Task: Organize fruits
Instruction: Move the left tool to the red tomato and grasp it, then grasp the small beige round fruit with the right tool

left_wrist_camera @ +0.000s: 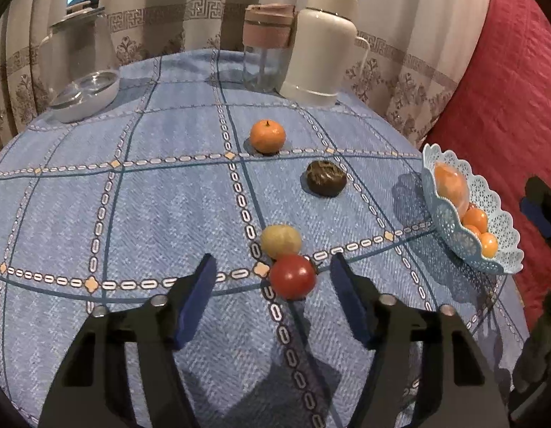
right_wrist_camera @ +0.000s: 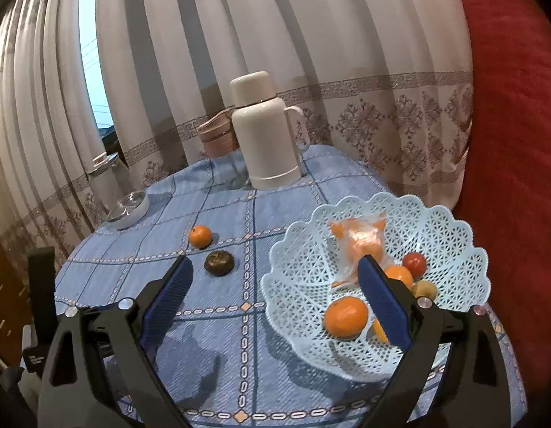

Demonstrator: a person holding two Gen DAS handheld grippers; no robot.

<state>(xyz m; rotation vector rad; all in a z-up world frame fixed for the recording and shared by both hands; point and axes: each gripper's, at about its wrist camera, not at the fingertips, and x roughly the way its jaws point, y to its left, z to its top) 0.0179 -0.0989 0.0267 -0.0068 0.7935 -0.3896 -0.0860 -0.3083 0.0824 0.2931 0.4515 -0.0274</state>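
1. our left claw (left_wrist_camera: 273, 285) stands wide and empty, the red tomato (left_wrist_camera: 292, 276) just ahead between its tips.
2. we'd close on the tomato alone; the yellowish fruit (left_wrist_camera: 280, 241) touches its far side.
3. beyond the tomato lie a dark fruit (left_wrist_camera: 326, 178) and a mandarin (left_wrist_camera: 267, 136).
4. our right claw (right_wrist_camera: 275, 278) hangs wide, empty, over the basket (right_wrist_camera: 450, 235) rim on the bench (left_wrist_camera: 132, 214).

Home room, patterned curtains (right_wrist_camera: 275, 53), tablecloth-covered table (left_wrist_camera: 150, 214), thermos (right_wrist_camera: 264, 135)
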